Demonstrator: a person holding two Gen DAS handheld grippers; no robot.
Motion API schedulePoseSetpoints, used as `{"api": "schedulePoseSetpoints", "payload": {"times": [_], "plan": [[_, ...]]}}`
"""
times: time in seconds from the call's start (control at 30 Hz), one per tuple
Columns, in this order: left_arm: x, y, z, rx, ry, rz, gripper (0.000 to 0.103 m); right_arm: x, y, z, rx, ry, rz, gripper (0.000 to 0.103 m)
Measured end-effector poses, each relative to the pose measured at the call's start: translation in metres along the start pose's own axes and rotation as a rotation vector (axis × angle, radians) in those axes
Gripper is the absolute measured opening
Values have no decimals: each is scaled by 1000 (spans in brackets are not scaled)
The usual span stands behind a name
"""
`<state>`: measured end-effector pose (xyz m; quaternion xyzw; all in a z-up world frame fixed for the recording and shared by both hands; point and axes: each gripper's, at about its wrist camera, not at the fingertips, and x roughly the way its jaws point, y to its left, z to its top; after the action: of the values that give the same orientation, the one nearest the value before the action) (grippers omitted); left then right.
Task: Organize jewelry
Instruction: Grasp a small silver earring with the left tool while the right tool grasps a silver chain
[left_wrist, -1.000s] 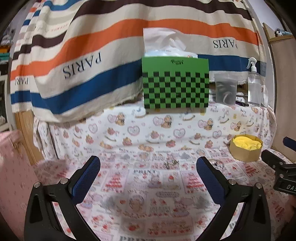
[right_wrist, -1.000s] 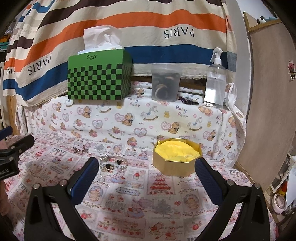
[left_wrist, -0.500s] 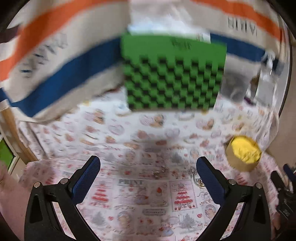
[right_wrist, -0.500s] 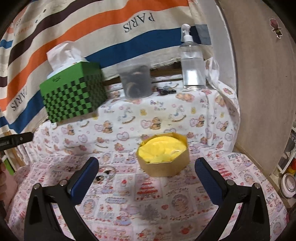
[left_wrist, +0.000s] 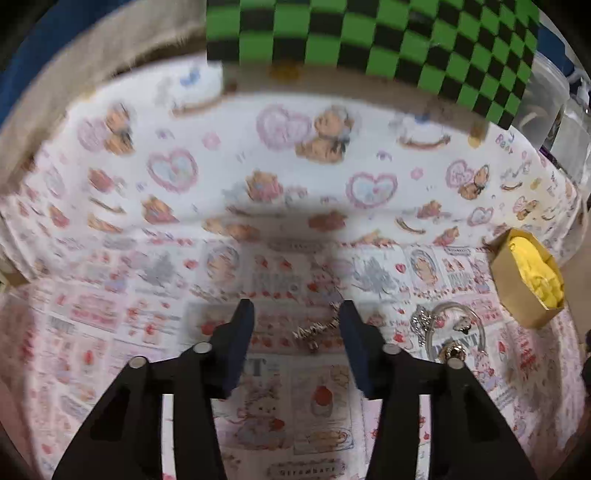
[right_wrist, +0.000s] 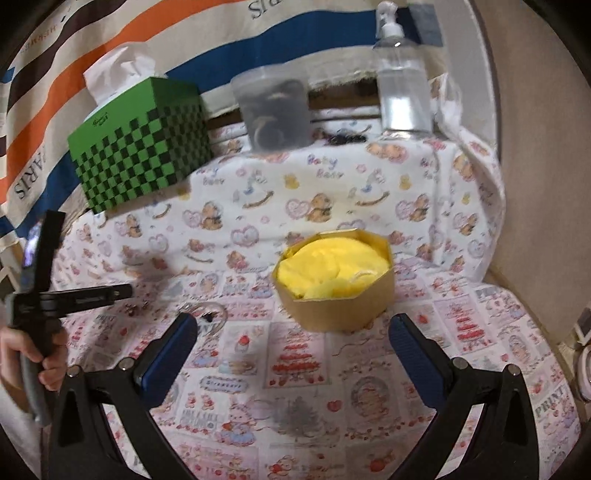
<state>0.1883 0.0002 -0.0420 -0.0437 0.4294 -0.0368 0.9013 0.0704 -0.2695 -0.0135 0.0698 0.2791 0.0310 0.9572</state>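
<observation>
A small silver jewelry piece (left_wrist: 314, 332) lies on the patterned cloth between the fingers of my left gripper (left_wrist: 296, 312), which is half open just above it and holds nothing. A clear bangle with charms (left_wrist: 452, 328) lies to its right; it also shows in the right wrist view (right_wrist: 208, 314). A cardboard box lined with yellow cloth (right_wrist: 334, 278) stands ahead of my right gripper (right_wrist: 291, 328), which is wide open and empty. The box also shows at the right of the left wrist view (left_wrist: 528, 277). The left gripper shows at the left of the right wrist view (right_wrist: 74, 295).
A green checkered tissue box (right_wrist: 142, 147), a translucent container (right_wrist: 273, 110) and a spray bottle (right_wrist: 404, 81) stand on the raised shelf behind. A striped PARIS cloth (right_wrist: 110, 48) hangs at the back. A wooden panel (right_wrist: 535, 147) bounds the right side.
My left gripper has dropped down and forward over the silver piece and its fingers have narrowed. My right gripper has moved closer to the yellow-lined box and stays wide open.
</observation>
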Motion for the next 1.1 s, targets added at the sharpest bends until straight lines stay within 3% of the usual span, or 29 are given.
{"api": "schedulePoseSetpoints", "payload": {"times": [0.07, 0.17, 0.3, 0.37, 0.5, 0.63, 0.8, 0.83, 0.9, 1.0, 1.1], "plan": [[5, 2, -2, -16, 10, -20, 36, 1, 3, -2, -17, 6, 7, 100], [12, -2, -4, 14, 40, -75, 21, 5, 4, -4, -17, 36, 38, 85], [8, -11, -7, 52, 10, -26, 21, 11, 0, -7, 38, 87, 90, 59], [-5, -12, -8, 49, -6, -59, 21, 10, -1, -8, 53, 89, 85, 43], [-40, -14, -10, 40, -61, -68, 21, 9, 7, -3, 41, 101, 134, 36], [-59, -5, -5, 6, -115, -46, 21, 12, 28, 10, 14, 135, 152, 36], [-52, 5, -3, -5, -119, 11, 21, 52, 52, 33, 34, 295, 170, 37], [-50, 7, -4, -3, -118, 24, 21, 63, 57, 36, 30, 332, 154, 40], [-48, 10, -3, -11, -120, 50, 21, 79, 68, 39, -5, 362, 133, 70], [-47, 16, -1, -5, -142, 132, 21, 99, 85, 39, -99, 356, 86, 72], [-45, 30, 3, -71, -120, 91, 21, 124, 96, 34, -133, 402, 52, 72]]}}
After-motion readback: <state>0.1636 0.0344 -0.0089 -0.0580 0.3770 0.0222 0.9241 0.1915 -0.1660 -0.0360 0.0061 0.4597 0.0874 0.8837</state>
